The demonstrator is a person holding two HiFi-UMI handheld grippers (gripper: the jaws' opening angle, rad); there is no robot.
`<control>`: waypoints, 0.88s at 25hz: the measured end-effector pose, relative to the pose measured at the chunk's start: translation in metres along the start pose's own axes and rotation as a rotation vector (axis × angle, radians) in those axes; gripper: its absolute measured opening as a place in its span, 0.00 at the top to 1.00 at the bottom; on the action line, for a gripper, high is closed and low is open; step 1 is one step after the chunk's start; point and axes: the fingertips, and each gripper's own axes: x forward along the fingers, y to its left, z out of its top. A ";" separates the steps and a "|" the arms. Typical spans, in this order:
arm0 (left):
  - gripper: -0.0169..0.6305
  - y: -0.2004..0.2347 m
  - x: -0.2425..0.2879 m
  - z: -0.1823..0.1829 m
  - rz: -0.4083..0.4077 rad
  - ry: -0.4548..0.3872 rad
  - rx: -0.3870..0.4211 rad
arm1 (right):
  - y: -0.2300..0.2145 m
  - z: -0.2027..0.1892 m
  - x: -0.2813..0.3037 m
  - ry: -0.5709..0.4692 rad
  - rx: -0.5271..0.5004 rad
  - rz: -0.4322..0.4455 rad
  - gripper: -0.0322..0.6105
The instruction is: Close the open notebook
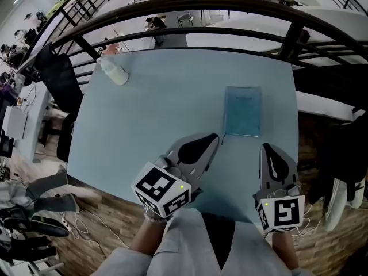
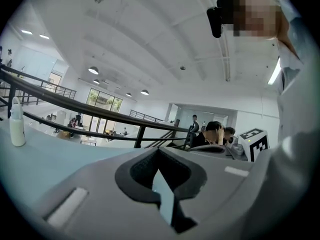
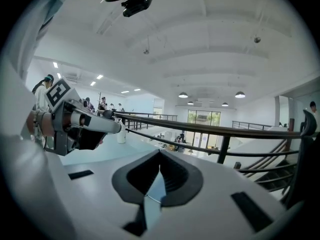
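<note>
The notebook, with a teal cover, lies closed and flat on the pale blue table, right of the middle. My left gripper hovers just near-left of the notebook's near corner, its jaws together with nothing between them; in its own view the left gripper points out over the table toward the railing. My right gripper hangs off the notebook's near right, also shut and empty. In the right gripper view the right gripper looks level across the table. The notebook is hidden in both gripper views.
A white bottle stands at the table's far left corner. A dark railing runs beyond the far edge. A black chair stands left of the table. The near table edge lies just below both grippers.
</note>
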 end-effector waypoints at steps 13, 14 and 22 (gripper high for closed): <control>0.97 -0.006 -0.014 0.001 0.019 -0.001 0.065 | 0.018 0.014 0.003 -0.027 -0.023 0.021 0.95; 0.97 -0.004 -0.014 0.001 0.016 -0.001 0.066 | 0.019 0.014 0.004 -0.026 -0.023 0.022 0.95; 0.97 -0.006 -0.010 0.001 -0.003 0.002 0.068 | 0.018 0.016 0.004 -0.012 -0.035 0.017 0.95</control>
